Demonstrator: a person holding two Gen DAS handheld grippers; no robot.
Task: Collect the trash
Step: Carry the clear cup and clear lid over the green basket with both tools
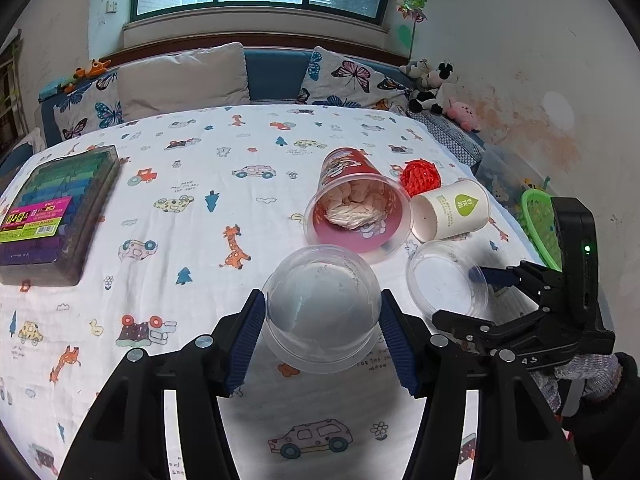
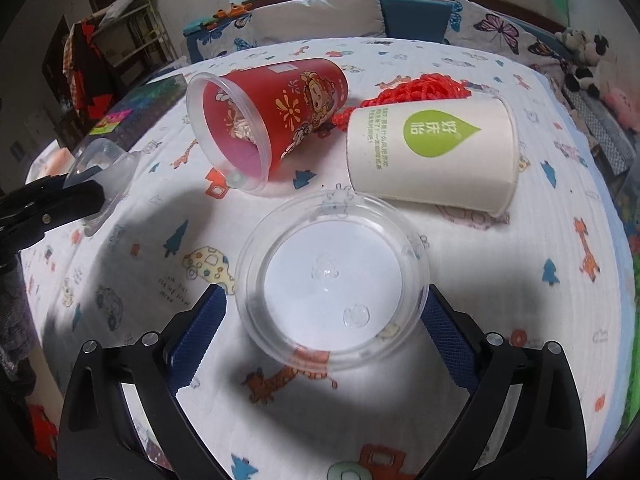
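The left gripper [image 1: 322, 330] pinches a clear dome lid [image 1: 322, 308]. The right gripper [image 2: 324, 320], fingers spread, brackets a flat clear lid [image 2: 332, 280] on the cartoon-print sheet [image 2: 520, 280]. At twelve o'clock a red cup [image 2: 276, 120] hides crumpled paper; at one, a white paper cup [image 2: 432, 156] bears a green droplet logo, small print unreadable.

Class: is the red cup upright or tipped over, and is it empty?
Tipped and not empty: the red cup lies on its side with crumpled paper inside.
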